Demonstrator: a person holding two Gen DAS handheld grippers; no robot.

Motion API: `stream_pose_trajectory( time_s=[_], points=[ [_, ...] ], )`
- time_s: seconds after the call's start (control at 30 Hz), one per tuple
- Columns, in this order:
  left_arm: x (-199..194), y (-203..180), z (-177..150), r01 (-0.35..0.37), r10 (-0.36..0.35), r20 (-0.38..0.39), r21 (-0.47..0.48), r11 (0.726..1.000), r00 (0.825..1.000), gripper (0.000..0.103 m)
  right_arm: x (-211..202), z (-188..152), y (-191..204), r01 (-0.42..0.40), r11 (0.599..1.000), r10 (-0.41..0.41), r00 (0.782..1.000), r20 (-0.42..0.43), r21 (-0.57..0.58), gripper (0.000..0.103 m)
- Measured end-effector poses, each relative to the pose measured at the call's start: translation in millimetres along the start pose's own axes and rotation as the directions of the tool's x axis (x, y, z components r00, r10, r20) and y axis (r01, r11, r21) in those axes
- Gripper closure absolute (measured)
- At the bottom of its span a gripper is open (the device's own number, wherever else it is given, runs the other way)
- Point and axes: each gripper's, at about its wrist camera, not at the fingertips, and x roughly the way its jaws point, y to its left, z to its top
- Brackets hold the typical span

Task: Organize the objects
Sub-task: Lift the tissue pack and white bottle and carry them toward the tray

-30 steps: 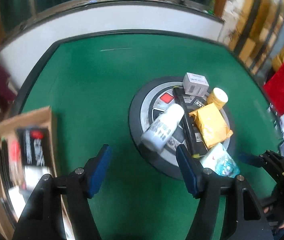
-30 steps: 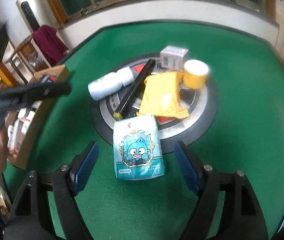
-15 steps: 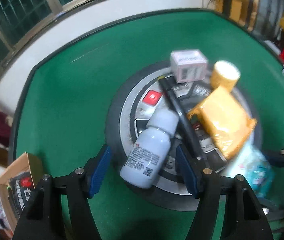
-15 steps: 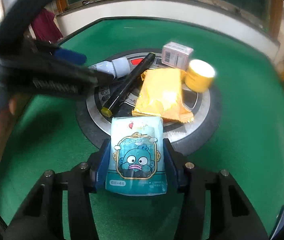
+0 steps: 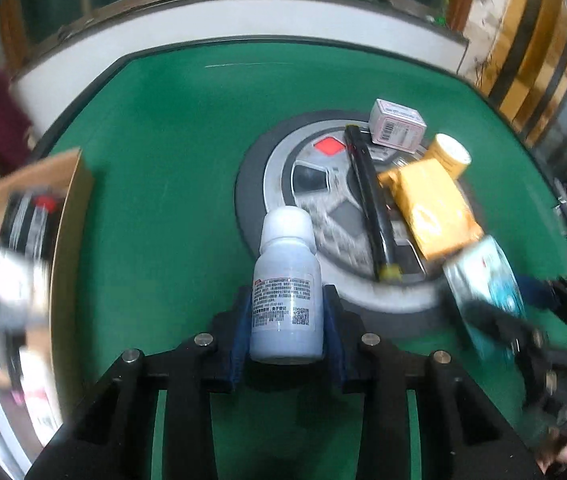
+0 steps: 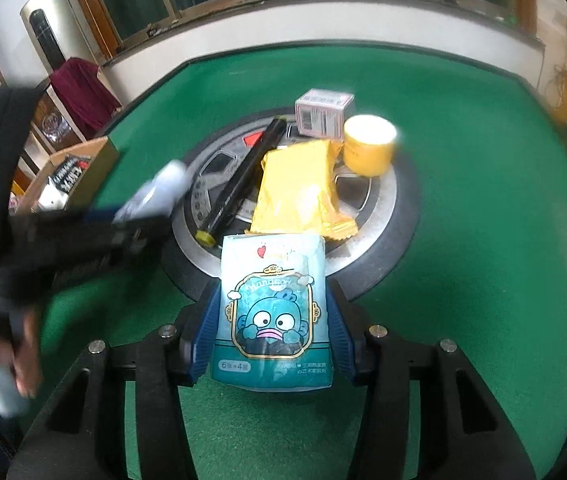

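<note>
At far left a cardboard box (image 5: 71, 216) waits; the left gripper (image 5: 286, 332), jaws closing, pinches the white bottle (image 5: 286, 300), the right gripper (image 6: 273, 336) clamps the blue packet (image 6: 273, 312) at the turntable (image 6: 387, 216) edge: carry both boxward next.

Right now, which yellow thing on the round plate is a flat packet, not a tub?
The yellow packet, lying flat beside the black pen; the yellow tub is round.

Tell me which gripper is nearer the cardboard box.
Left. The left gripper, closing on the white bottle, sits beside the cardboard box; the right gripper holds the blue packet farther off.
</note>
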Motion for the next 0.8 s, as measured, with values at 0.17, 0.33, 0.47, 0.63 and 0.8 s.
stream_pose_trajectory(
  time_s=[0.17,0.33,0.47,0.63,0.8],
  points=[
    [-21,1,-28,0.031,-0.030,0.073,-0.016,0.999,0.997,0.074,3,8,2,0.001,1.000,-0.001,1.000,0.011,0.008,0.055],
    [-32,-2,-23,0.020,-0.019,0.161,-0.002,1.000,0.987,0.074,0,5,-1,0.003,1.000,-0.003,1.000,0.016,0.022,0.055],
    [-37,-6,-17,0.021,-0.021,0.199,0.004,1.000,0.980,0.074,-7,4,-2,-0.002,0.999,0.001,0.999,0.052,0.034,0.055],
    [-35,-8,-16,-0.004,0.002,0.202,0.011,1.000,0.979,0.074,-9,4,3,-0.002,1.000,0.001,0.998,0.061,0.019,0.055],
    [-41,-11,-19,-0.041,0.036,0.234,0.017,0.999,0.972,0.074,-7,2,3,-0.010,1.000,0.009,0.998,0.054,0.027,0.055]
  ],
)
